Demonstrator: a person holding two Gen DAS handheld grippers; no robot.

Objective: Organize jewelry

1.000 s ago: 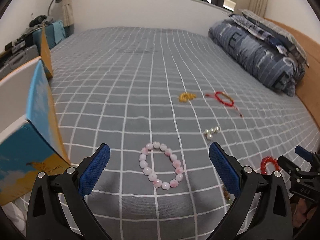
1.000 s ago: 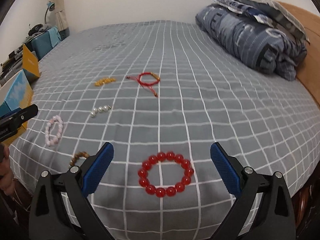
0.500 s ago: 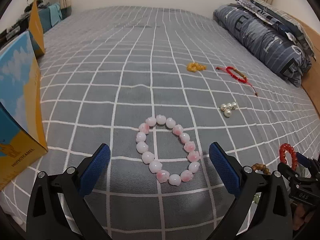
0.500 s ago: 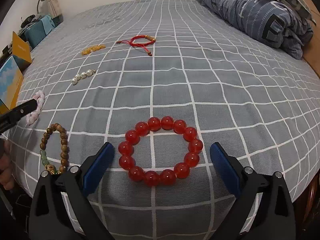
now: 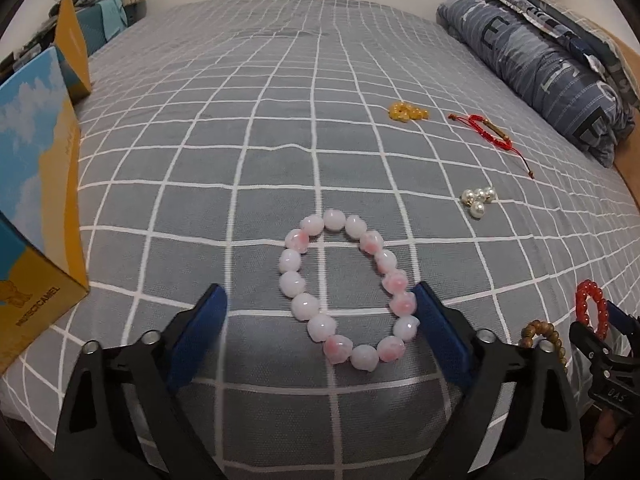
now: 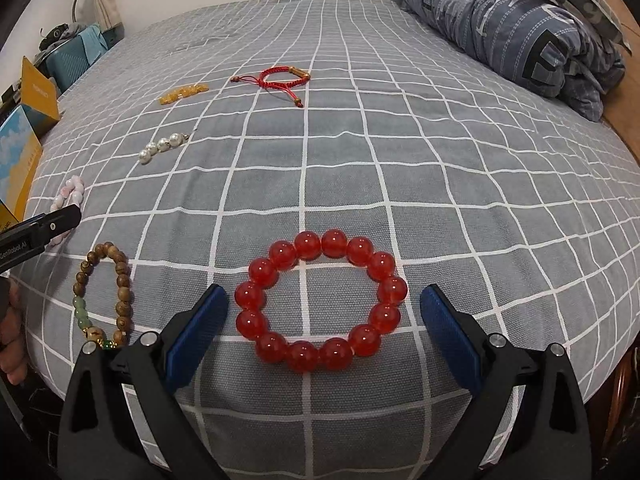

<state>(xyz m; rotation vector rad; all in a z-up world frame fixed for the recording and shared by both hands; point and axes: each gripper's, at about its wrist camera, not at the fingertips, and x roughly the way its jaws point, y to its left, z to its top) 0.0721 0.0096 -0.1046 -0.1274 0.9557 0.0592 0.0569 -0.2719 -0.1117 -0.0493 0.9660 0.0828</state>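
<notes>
A pink and white bead bracelet lies flat on the grey checked bed. My left gripper is open, its blue pads either side of the bracelet's near half; the right pad is close to the beads. A red bead bracelet lies flat in the right wrist view. My right gripper is open with its pads flanking the near half, apart from the beads. A brown wooden bead bracelet lies to its left. Farther off lie pearls, a yellow piece and a red cord bracelet.
A blue and yellow open box stands at the bed's left edge. A folded blue quilt lies along the far right. The bed's near edge drops off just below both grippers. The left gripper's finger shows at the right view's left.
Both grippers have moved forward and down toward the bed. The pink bracelet now lies between the left pads and the red one between the right pads. Both stayed open.
</notes>
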